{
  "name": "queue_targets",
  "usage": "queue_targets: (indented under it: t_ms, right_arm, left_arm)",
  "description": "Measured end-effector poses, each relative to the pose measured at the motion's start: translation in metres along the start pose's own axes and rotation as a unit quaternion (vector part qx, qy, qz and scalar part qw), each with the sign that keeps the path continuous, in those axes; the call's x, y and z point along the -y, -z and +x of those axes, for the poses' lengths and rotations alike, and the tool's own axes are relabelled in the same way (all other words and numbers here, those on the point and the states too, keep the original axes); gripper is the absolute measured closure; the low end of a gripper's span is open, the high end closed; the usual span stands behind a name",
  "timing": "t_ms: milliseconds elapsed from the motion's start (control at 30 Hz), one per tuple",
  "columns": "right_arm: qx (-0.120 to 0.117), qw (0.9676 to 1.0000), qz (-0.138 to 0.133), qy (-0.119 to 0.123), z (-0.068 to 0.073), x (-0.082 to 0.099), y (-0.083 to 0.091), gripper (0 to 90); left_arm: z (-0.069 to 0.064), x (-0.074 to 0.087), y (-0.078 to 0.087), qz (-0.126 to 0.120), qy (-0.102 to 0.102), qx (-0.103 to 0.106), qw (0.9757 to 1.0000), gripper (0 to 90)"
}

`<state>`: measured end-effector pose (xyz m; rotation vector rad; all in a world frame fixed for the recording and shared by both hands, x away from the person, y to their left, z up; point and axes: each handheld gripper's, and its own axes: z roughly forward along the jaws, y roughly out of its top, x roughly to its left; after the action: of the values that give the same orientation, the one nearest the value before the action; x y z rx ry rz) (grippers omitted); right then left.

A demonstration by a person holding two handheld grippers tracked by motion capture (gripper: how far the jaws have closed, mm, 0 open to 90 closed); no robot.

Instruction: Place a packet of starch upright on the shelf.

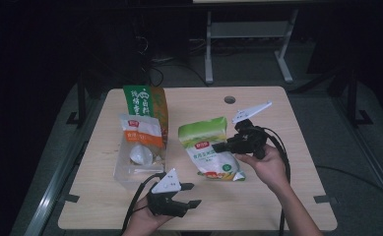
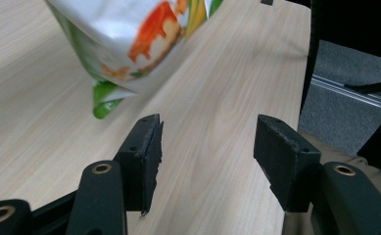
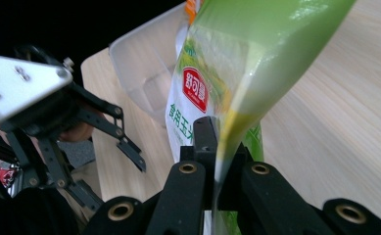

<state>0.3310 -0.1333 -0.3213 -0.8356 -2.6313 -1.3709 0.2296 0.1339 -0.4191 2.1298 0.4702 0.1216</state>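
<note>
Right claw (image 1: 224,146), mid-frame, pinches the green bag's (image 1: 209,152) right edge; left claw (image 1: 188,194), bottom centre, gapes empty; bag lies just above-right of it.

On the table (image 1: 277,196) we see a bag (image 1: 209,150) near the middle, with the right gripper (image 1: 227,145) at its right edge, jaws closed on that edge. Left of the bag sits a tub (image 1: 125,174), and in it a pouch (image 1: 141,130) leans over a scoop (image 1: 141,155). Behind the tub stands a taller pack (image 1: 144,101), touching the pouch. The left gripper (image 1: 188,194) hovers at the near edge, before the tub and bag, jaws apart, touching neither.
</note>
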Motion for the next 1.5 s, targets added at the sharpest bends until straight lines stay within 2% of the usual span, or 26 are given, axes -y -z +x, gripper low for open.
queue_targets:
  t_ms: [333, 433, 600, 667, 933, 1067, 1500]
  right_arm:
    - [-0.019, 0.9996, -0.006, 0.02, 0.013, -0.028, -0.007, 89.9]
    - [-0.023, 0.9993, -0.006, 0.028, 0.017, -0.036, -0.009, 89.9]
    - [-0.027, 0.9987, -0.01, 0.041, 0.025, -0.05, -0.013, 90.0]
    - [-0.028, 0.9986, -0.009, 0.044, 0.029, -0.056, -0.015, 89.9]
    - [-0.043, 0.9971, -0.008, 0.062, 0.041, -0.079, -0.035, 89.9]
    - [-0.05, 0.997, -0.011, 0.058, 0.044, -0.085, -0.043, 90.0]
    - [-0.06, 0.9958, -0.005, 0.069, 0.05, -0.101, -0.071, 90.0]
  left_arm:
    - [-0.001, 0.005, 0.0, 0.001, 0.005, 0.01, 0.9999, 42.4]
    - [-0.001, 0.006, -0.001, 0.005, -0.005, 0.011, 0.9999, 42.0]
    - [-0.006, 0.009, -0.002, 0.001, 0.002, 0.018, 0.9998, 41.6]
    - [-0.007, 0.009, -0.001, 0.005, -0.005, 0.018, 0.9998, 41.6]
    - [-0.006, 0.012, 0.001, 0.004, -0.013, 0.02, 0.9997, 41.7]
    - [-0.007, 0.014, 0.0, 0.005, -0.017, 0.024, 0.9995, 41.6]
    - [-0.006, 0.013, 0.006, 0.006, -0.02, 0.022, 0.9996, 39.1]
